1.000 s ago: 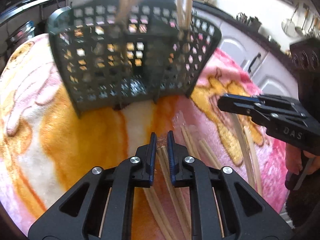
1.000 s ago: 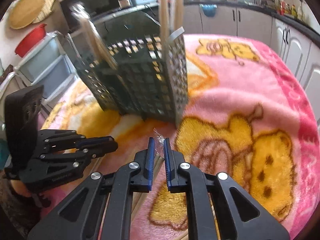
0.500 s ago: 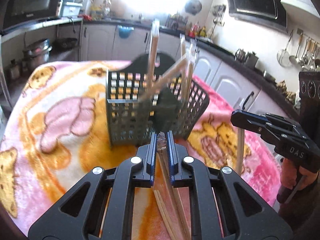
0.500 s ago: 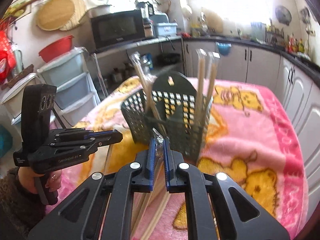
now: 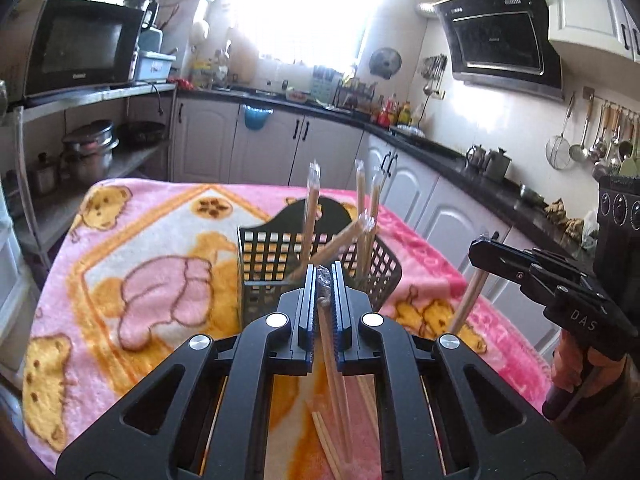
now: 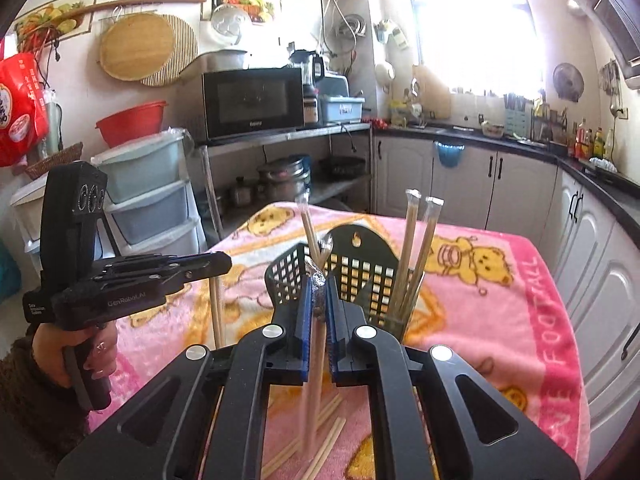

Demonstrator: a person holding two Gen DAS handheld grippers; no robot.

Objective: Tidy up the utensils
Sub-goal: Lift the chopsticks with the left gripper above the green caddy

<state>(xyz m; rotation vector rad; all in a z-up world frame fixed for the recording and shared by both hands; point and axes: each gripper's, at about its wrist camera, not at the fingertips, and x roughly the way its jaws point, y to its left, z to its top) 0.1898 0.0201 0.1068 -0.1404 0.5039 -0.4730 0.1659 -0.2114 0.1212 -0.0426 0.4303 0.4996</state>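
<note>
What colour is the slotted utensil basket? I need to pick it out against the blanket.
Black, or a very dark grey, utensil basket with square holes; clearest in the right wrist view.

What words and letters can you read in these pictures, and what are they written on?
"DAS": on the right gripper.
"GenRobot.AI": on the left gripper; the small white label behind it is too small to read.
"FOOTBALL", partly legible: on the pink blanket.
Microwave brand, range hood badge, red bag print: too blurred to read.
</note>
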